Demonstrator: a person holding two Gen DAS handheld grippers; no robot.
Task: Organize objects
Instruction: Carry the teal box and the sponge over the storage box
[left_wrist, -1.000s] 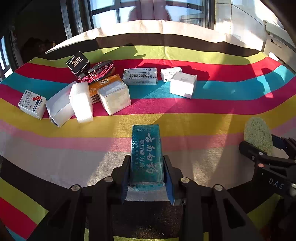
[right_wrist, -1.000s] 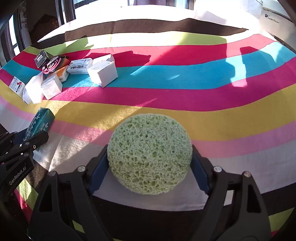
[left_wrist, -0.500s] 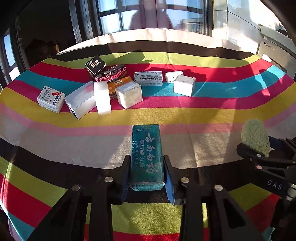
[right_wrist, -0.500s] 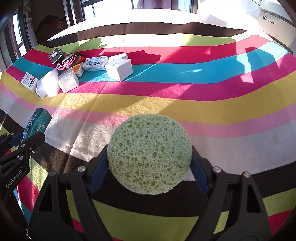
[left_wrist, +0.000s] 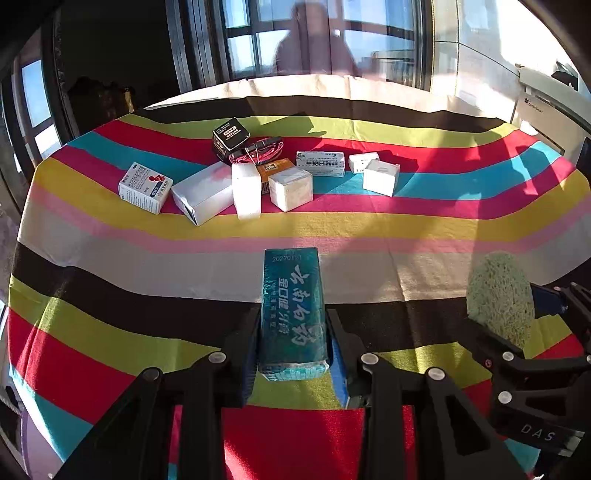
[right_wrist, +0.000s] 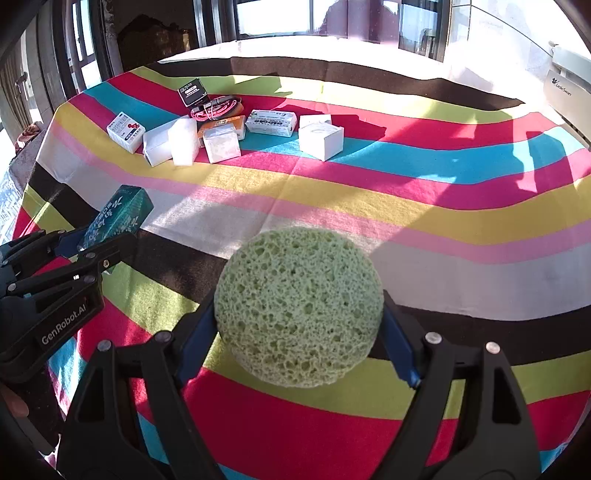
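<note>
- Gripping a teal box (left_wrist: 292, 310) in my left claw (left_wrist: 293, 350) and a green sponge (right_wrist: 298, 306) in my right claw (right_wrist: 295, 343), I held both above the striped cloth (right_wrist: 424, 206).
- The far cluster of small boxes (left_wrist: 255, 181) seemed their likely destination.
- Bare cloth lay open between; the table's near edge sat below me.

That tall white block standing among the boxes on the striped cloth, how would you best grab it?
Take the white block near its upper half, coming down from above with the jaws across its two narrow flat sides. It stands upright and taller than its neighbours, so the top is free, while the silver box and the pale cube crowd its lower part.
</note>
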